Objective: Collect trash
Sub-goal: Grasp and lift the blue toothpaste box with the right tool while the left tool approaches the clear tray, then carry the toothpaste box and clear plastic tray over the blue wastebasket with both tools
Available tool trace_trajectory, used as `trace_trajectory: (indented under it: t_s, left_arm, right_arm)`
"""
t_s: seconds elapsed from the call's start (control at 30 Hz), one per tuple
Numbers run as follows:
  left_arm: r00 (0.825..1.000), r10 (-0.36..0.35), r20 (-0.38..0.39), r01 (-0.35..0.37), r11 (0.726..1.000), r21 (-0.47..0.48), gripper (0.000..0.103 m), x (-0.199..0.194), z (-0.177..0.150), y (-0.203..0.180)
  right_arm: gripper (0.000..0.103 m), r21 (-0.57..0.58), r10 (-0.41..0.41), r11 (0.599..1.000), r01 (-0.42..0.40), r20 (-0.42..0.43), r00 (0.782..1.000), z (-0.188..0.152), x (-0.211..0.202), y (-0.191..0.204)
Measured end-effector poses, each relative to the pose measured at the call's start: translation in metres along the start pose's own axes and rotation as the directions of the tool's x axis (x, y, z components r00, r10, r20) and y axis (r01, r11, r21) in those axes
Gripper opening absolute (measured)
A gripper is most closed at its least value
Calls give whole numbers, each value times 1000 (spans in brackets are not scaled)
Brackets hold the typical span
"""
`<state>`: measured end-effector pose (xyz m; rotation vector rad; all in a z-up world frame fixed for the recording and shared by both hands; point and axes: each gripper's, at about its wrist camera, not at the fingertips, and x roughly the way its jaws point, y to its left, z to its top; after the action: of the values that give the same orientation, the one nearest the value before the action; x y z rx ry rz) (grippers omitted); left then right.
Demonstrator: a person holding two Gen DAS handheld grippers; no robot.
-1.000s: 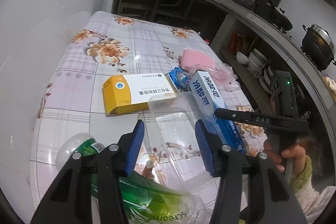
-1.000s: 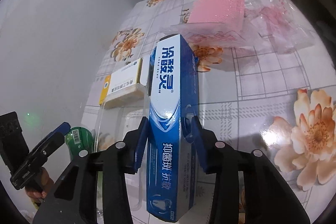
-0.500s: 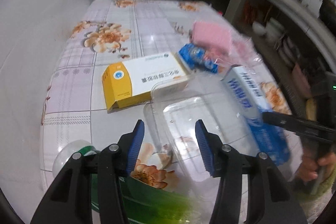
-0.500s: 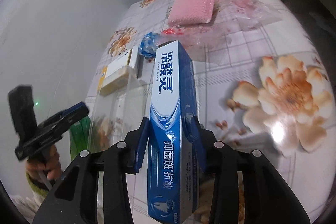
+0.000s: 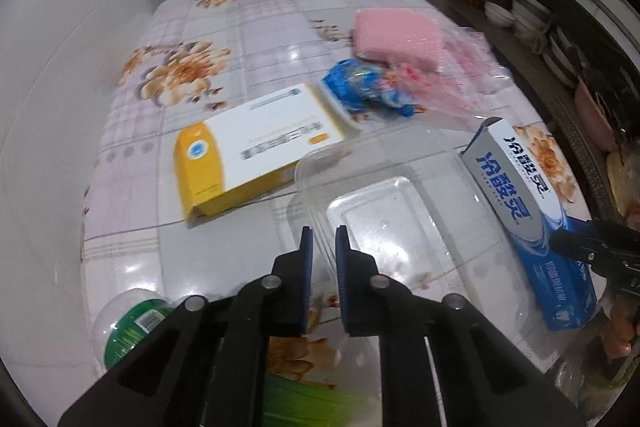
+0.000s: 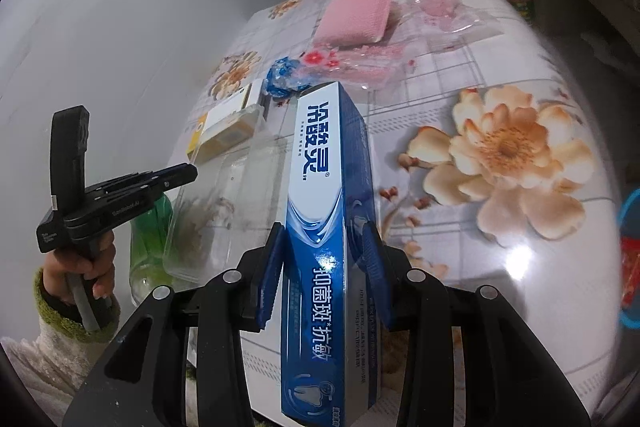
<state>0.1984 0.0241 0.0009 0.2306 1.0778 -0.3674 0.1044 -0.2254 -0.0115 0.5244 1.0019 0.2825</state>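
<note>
Blue toothpaste box [image 6: 332, 227]: clamped lengthwise between the right gripper [image 6: 324, 271] pads, one pad on each long side, far end lifted off the table. Gripping it across the narrow width makes sense, the long faces are flat so it shouldn't twist out.

Left gripper [image 5: 320, 251]: jaws almost together, with a thin wall of the clear plastic container [image 5: 384, 211] looking like it sits in the gap. Can't tell for sure if it's actually pinching the rim or just closed next to it, the plastic is see-through and the frame is a bit blurry.

Clear container position: lying on the flowered tablecloth [image 5: 248, 31], between the yellow and white box [image 5: 248, 155] and the toothpaste box. Flimsy stuff, so grabbing an edge is pretty much the only option I reckon.

Green bottle [image 5: 132, 327]: on its side at the near edge, right under the left gripper, nobody's holding it.

Other trash waiting: crumpled blue wrapper [image 5: 360, 91] beside the yellow box's far end, pink sponge [image 5: 396, 35] and a clear pink bag [image 5: 468, 71] further back, all loose on the table.

Where this is at: early I'd say, one item in hand for sure, most of the pile left. No bin visible in the left view, so can't say where it goes.

Watch out: thin plastic could pop out of the jaws when lifted.
</note>
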Motion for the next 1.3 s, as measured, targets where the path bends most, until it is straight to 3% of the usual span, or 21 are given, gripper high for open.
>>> trace_trajectory:
  t_s: [0.43, 0.63, 0.87, 1.17, 1.3]
  left_arm:
    - [990, -142, 22, 137, 977, 161, 10, -12, -1, -93]
    - [992, -122, -6, 122, 979, 161, 30, -6, -8, -106]
    - [999, -48, -15, 50, 977, 207, 30, -1, -17, -115]
    - [1000, -23, -17, 27, 969, 247, 30, 3, -22, -125]
    - [1000, -9, -3, 9, 966, 259, 20, 5, -24, -131]
  right_arm:
    - [37, 142, -91, 987, 80, 73, 993, -37, -61, -48]
    - [40, 165, -111, 982, 96, 81, 991, -43, -68, -53]
    - [42, 129, -142, 983, 132, 70, 987, -39, -61, -50]
    - [46, 110, -168, 981, 163, 43, 985, -36, -53, -50]
    - [44, 122, -169, 979, 163, 43, 985, -37, -53, -52]
